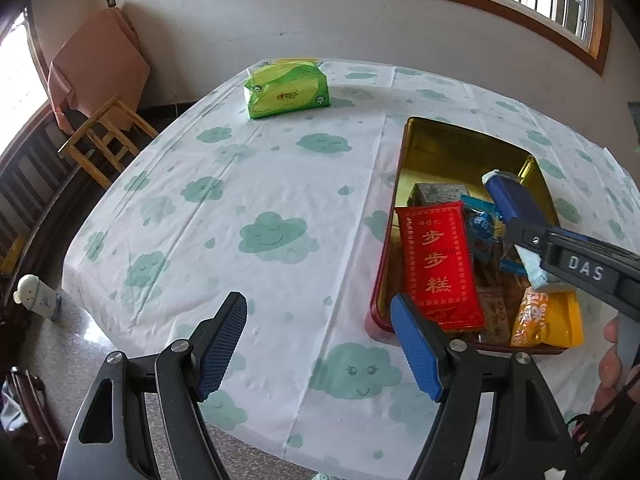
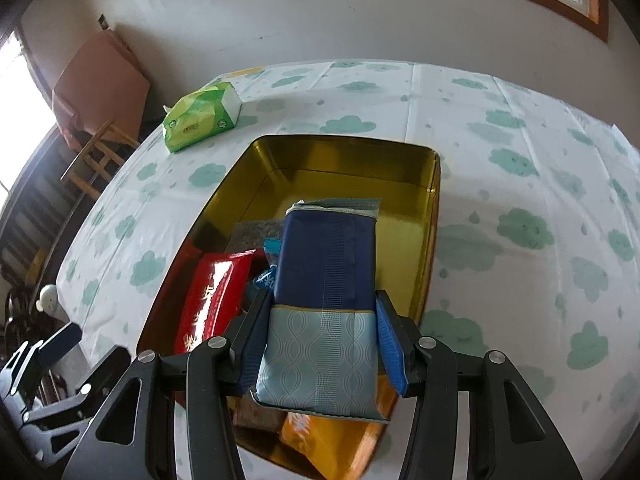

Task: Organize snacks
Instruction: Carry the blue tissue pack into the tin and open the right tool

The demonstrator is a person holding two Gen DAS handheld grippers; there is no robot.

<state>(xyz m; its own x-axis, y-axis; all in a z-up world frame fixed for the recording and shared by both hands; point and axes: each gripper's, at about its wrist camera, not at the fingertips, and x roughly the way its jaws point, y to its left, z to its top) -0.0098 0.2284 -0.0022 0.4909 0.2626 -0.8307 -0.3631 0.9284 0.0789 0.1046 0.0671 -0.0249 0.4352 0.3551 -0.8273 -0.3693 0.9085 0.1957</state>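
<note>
Right wrist view: the right hand-held gripper [image 2: 318, 344] is clamped on a blue-and-pale-blue snack packet [image 2: 326, 300], its pads pressing the packet's pale lower half from both sides, and hangs over the open gold tin [image 2: 434, 200]. To finish this placement well, I would steer the packet toward the bare gold floor at the tin's far end, lower it flat, and release only once it rests, so it does not tip onto the red cake box [image 2: 212, 300] lying along the tin's left side. An orange packet [image 2: 308, 432] sits below the held one, so dropping straight down would stack them. The left hand-held gripper [image 1: 320, 344] stands wide and empty over the bench [image 1: 240, 184], just beside the tin's near corner. A green tissue pack [image 1: 286, 90] lies well apart; the cloth on the tin's right is open.
</note>
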